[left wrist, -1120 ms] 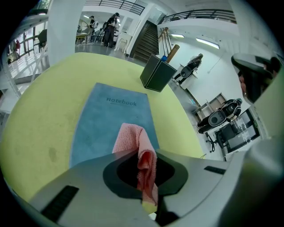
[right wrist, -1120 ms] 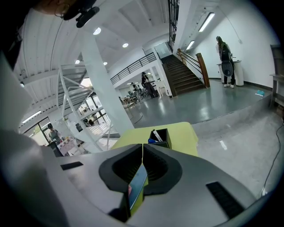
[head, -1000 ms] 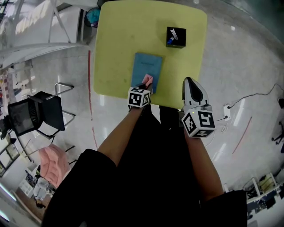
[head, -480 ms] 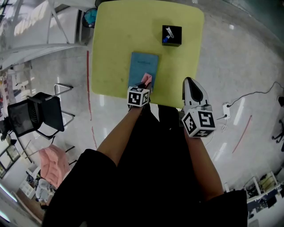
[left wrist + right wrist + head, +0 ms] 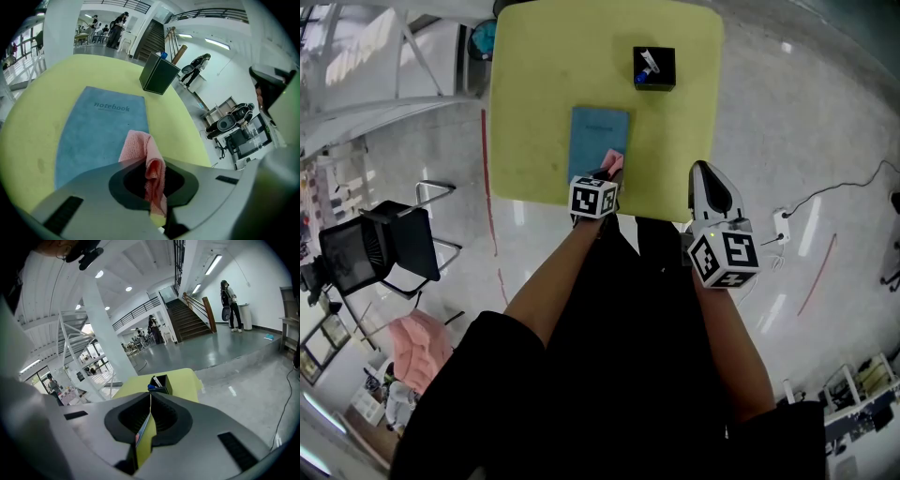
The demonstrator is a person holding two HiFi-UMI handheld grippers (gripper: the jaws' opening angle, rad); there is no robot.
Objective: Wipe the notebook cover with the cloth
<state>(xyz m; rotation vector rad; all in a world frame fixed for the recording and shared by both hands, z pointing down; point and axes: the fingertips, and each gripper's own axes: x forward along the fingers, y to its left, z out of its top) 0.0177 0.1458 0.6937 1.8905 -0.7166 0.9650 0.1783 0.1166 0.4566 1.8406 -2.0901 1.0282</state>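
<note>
Left tongs [image 5: 149,164] clenched on cloth [image 5: 139,146], apparently resting on notebook [image 5: 93,133] near edge, right tongs [image 5: 150,409] closed

notebook [image 5: 598,139]: blue, closed, lying flat | cloth [image 5: 614,164]: pink, bunched, over notebook's near right corner

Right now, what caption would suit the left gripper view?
Left gripper pinching a pink cloth over the blue notebook on a yellow-green table, black pen box beyond.
</note>
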